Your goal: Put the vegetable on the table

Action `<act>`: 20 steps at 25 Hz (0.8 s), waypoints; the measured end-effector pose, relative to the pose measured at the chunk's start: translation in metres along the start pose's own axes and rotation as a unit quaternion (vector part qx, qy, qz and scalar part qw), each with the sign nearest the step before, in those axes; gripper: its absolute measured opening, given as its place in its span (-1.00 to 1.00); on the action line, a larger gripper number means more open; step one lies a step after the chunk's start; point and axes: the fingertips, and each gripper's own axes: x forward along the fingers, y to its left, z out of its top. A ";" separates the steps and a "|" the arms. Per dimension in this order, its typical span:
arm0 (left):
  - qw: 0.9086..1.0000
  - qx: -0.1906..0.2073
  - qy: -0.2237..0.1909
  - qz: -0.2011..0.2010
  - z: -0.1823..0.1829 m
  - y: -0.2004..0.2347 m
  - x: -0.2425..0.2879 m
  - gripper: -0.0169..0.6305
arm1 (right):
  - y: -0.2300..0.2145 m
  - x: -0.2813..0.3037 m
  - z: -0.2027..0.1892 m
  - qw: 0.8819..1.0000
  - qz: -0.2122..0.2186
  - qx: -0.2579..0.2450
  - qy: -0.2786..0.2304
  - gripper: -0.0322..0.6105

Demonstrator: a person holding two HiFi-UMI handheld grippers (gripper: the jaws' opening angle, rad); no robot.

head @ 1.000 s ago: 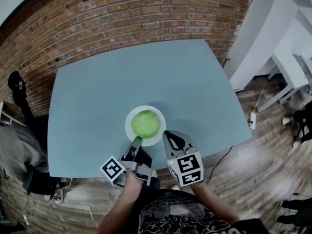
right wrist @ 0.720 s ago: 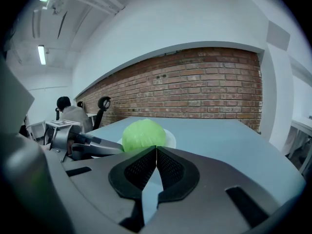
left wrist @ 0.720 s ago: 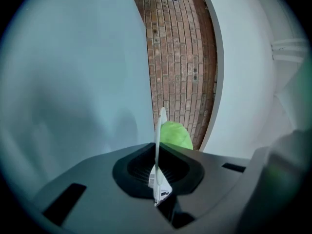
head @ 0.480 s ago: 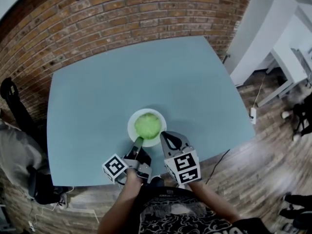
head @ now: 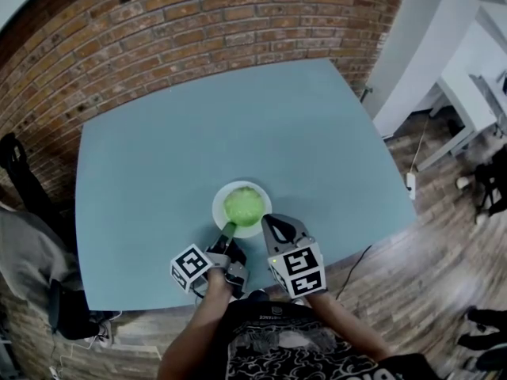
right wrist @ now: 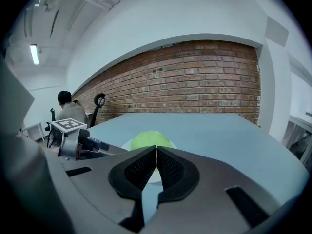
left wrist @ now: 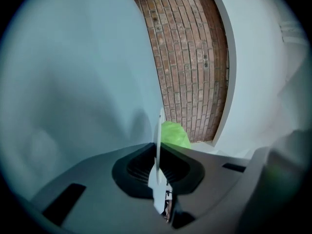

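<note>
A round green cabbage (head: 243,205) lies on a white plate (head: 262,189) that sits on the blue-grey table (head: 158,149) near its front edge. My left gripper (head: 228,229) has the plate's near rim (left wrist: 158,145) edge-on between its pads. Its jaws have just been opening a little, and the pads still lie against the rim. The cabbage (left wrist: 174,134) shows just past the rim. My right gripper (head: 268,218) hovers beside the plate's right front, pads together with nothing between them. From the right gripper view the cabbage (right wrist: 148,140) sits straight ahead of the right gripper (right wrist: 156,152).
A brick wall (head: 198,30) runs behind the table. A seated person (right wrist: 68,112) and a black chair (head: 20,161) are at the left. White furniture (head: 444,77) stands on the wooden floor at the right.
The plate with the cabbage has sunk toward the table along with my left gripper. My right gripper has also come down a little beside it.
</note>
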 end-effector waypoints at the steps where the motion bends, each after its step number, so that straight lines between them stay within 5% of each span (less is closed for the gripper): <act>1: 1.000 0.002 0.004 0.005 0.000 0.002 0.002 -0.90 | -0.001 0.001 -0.001 1.000 -0.001 0.000 0.002 -0.87; 20: 0.999 0.006 0.030 0.022 0.010 0.013 0.021 -0.84 | -0.006 0.017 0.003 1.000 -0.007 0.010 0.007 -0.87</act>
